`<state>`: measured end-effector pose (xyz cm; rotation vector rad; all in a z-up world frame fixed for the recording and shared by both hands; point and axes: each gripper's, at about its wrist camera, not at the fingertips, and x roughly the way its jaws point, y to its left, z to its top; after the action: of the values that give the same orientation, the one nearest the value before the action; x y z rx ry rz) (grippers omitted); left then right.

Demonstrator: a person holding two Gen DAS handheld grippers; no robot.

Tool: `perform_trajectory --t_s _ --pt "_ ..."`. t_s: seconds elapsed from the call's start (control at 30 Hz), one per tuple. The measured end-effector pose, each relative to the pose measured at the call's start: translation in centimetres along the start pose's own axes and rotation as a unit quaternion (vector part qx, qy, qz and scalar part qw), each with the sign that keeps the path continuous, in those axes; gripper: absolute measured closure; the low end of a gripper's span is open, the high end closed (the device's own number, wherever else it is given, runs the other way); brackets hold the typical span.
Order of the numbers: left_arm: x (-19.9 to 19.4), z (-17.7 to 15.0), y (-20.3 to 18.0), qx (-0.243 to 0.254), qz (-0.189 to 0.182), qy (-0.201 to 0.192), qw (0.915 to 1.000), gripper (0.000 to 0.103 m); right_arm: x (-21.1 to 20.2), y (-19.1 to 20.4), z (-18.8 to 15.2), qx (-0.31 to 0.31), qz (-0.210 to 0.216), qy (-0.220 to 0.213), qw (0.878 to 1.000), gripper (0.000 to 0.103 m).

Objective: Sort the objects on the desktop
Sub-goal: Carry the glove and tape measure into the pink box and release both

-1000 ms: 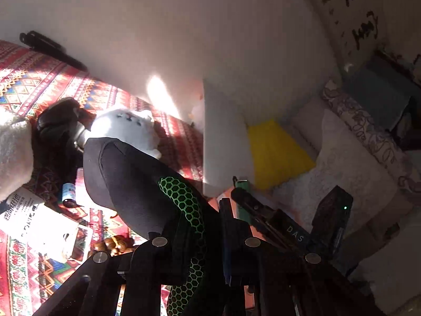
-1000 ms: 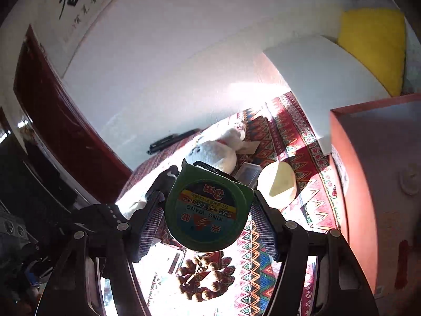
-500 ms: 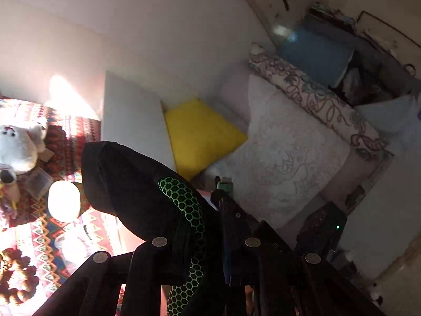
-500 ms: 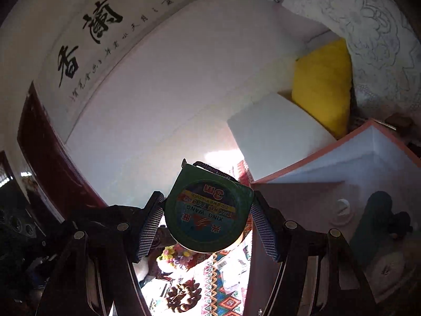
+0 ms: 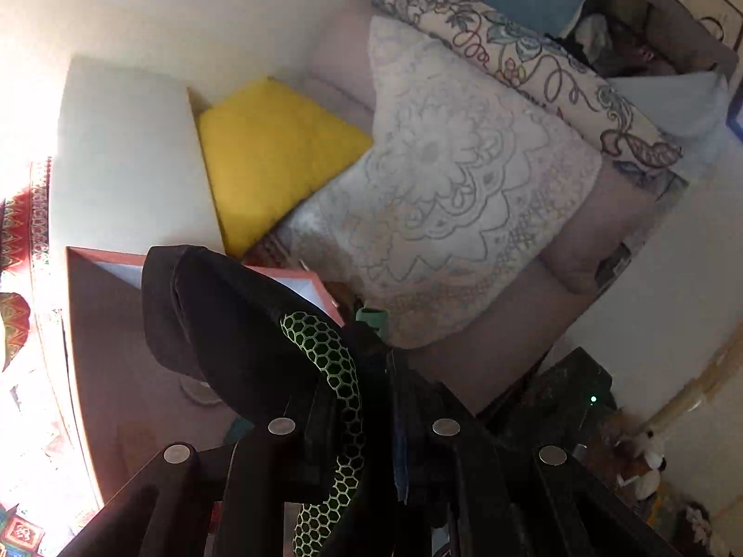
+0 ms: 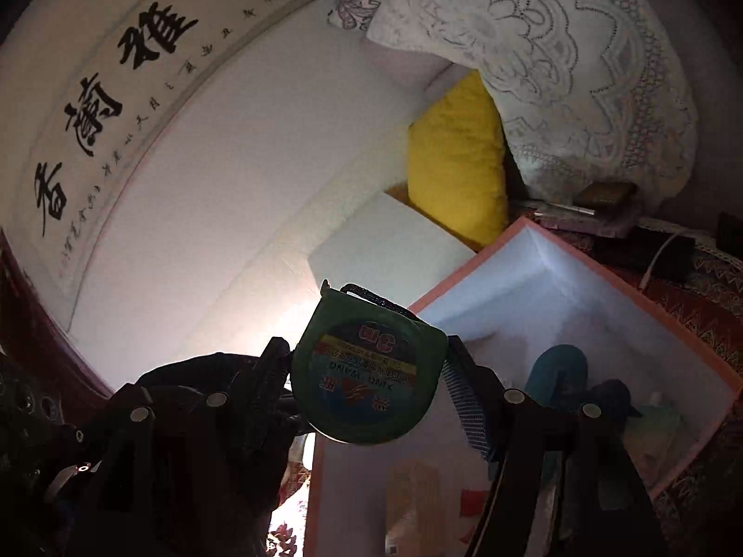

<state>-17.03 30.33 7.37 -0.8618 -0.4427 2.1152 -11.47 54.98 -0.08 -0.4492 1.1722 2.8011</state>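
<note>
Tape measure [image 6: 367, 371] clamped between right tongs [image 6: 369, 373]

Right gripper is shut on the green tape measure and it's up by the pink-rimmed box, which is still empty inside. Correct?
Not quite: the pink-rimmed box is not empty. The right wrist view shows a teal object and other items lying inside it. The rest holds: the right gripper is shut on the green tape measure, up by the box.

Our right tool [image 6: 369, 383] is clamped on a green tape measure [image 6: 367, 371], one finger at each side of its case. Our left tool [image 5: 334, 371] is closed on a black object with green honeycomb trim [image 5: 260, 325], raised.
</note>
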Motion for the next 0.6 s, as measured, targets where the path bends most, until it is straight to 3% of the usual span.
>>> perform_trajectory --t_s 0.37,0.43,0.47,0.5,0.6 --pt "4.6 0.6 1.0 -0.013 0.014 0.028 0.9994 0.089 0.7 -1.8 0.0 0.020 -0.007 0.005 1.000 0.032" --pt "4.9 0.6 1.4 -0.027 0.007 0.031 0.9991 0.061 0.6 -1.7 0.0 0.023 -0.010 -0.003 1.000 0.019" --pt "4.9 0.6 1.6 -0.034 0.007 0.029 0.9990 0.032 0.4 -1.5 -0.1 0.024 -0.011 -0.011 1.000 0.014" --pt "4.5 0.6 1.8 -0.040 0.015 0.019 0.9989 0.018 0.2 -1.4 -0.1 0.026 -0.010 -0.018 0.999 0.005" --pt "3.4 0.3 2.1 -0.037 0.021 -0.007 0.9991 0.008 -0.2 -1.0 0.0 0.027 0.004 -0.029 0.999 0.001"
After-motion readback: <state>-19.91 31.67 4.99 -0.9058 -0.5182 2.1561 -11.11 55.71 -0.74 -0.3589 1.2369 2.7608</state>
